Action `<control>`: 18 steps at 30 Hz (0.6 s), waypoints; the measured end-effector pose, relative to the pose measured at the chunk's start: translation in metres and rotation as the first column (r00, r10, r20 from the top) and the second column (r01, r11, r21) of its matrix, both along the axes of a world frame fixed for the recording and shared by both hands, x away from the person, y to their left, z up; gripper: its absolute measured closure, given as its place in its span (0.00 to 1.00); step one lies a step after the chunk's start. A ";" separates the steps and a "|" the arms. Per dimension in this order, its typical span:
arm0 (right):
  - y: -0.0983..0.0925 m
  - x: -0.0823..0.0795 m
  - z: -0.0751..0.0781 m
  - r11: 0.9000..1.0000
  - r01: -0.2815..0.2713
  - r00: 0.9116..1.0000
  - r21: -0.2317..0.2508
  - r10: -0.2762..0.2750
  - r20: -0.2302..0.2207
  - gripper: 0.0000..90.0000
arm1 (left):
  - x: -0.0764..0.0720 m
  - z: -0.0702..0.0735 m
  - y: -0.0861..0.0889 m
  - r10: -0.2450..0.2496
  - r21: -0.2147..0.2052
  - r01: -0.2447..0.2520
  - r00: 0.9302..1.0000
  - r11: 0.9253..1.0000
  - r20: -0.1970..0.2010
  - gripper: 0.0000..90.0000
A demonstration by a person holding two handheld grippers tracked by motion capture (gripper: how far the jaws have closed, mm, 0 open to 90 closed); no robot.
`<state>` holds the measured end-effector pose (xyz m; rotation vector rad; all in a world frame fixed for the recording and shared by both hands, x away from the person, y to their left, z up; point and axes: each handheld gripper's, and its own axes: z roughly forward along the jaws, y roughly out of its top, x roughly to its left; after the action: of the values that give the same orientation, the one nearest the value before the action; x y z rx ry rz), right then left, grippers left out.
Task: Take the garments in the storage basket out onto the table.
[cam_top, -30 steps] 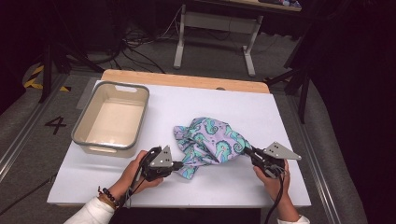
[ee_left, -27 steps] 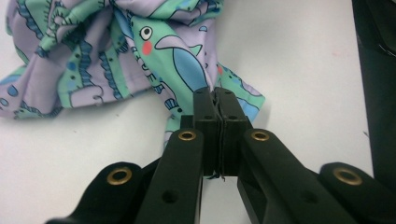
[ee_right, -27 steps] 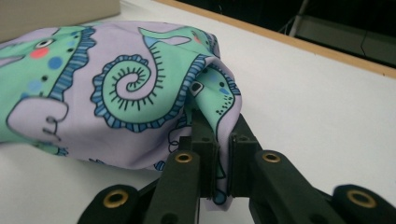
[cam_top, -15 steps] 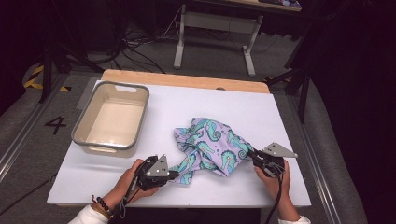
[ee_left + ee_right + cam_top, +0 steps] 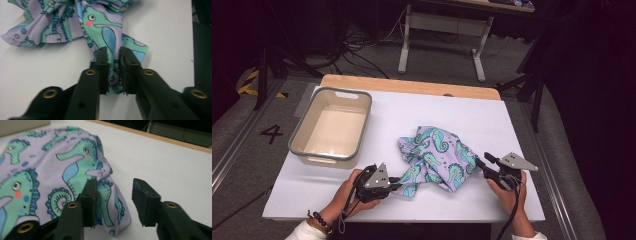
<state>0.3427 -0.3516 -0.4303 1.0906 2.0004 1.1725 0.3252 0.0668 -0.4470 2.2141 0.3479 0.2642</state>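
Note:
A lilac cloth printed with teal seahorses (image 5: 434, 157) lies crumpled on the white table (image 5: 512, 120). My left gripper (image 5: 396, 181) is at the cloth's near left corner. In the left gripper view its jaws (image 5: 113, 51) have just been opening and stand slightly apart, with a strip of cloth (image 5: 100, 27) in the gap. My right gripper (image 5: 479, 162) is at the cloth's right edge. Its jaws (image 5: 115, 183) have just been opening too. They stand wide, and a fold of cloth (image 5: 50, 177) rests against the left one and reaches partway into the gap.
A grey rectangular bin (image 5: 364, 125) stands empty on the left part of the table. The table's wooden far edge (image 5: 412, 86) runs behind it. Dark floor with cables and a desk frame (image 5: 442, 30) lies beyond. White tabletop stretches to the right of the cloth.
Both grippers' jaws have parted. The cloth, bunched and held taut between them a second ago, has sagged and lies lower on the table. The hands have barely shifted.

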 end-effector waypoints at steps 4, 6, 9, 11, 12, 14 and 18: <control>0.001 -0.002 0.003 1.000 -0.013 1.000 0.018 0.012 0.025 0.52 | 0.001 0.003 0.002 0.025 -0.028 -0.024 0.999 0.999 0.020 0.75; 0.003 -0.002 0.003 0.999 -0.026 0.999 0.023 0.025 0.027 0.50 | 0.004 0.004 0.001 0.044 -0.038 -0.043 0.998 0.998 0.041 0.71; 0.006 0.000 0.002 0.999 -0.037 0.999 0.015 0.036 0.024 0.46 | 0.009 0.008 -0.002 0.061 -0.053 -0.058 0.997 0.997 0.055 0.63; 0.008 0.001 0.001 0.999 -0.039 0.999 0.014 0.039 0.018 0.44 | 0.013 0.009 -0.005 0.083 -0.062 -0.079 0.995 0.995 0.063 0.58; 0.009 0.002 0.001 0.999 -0.047 0.999 0.013 0.047 0.014 0.44 | 0.014 0.010 -0.006 0.087 -0.061 -0.083 0.994 0.995 0.066 0.54; 0.010 0.002 0.000 0.999 -0.044 0.999 0.004 0.044 0.011 0.43 | 0.018 0.010 -0.009 0.094 -0.064 -0.089 0.993 0.994 0.076 0.52; 0.014 0.005 -0.003 0.999 -0.054 0.998 -0.002 0.054 -0.010 0.42 | 0.027 0.013 -0.014 0.117 -0.079 -0.110 0.990 0.991 0.081 0.47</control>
<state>0.3472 -0.3373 -0.4334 1.0490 2.0498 1.1942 0.3523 0.0530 -0.4341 2.1055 0.4307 0.3999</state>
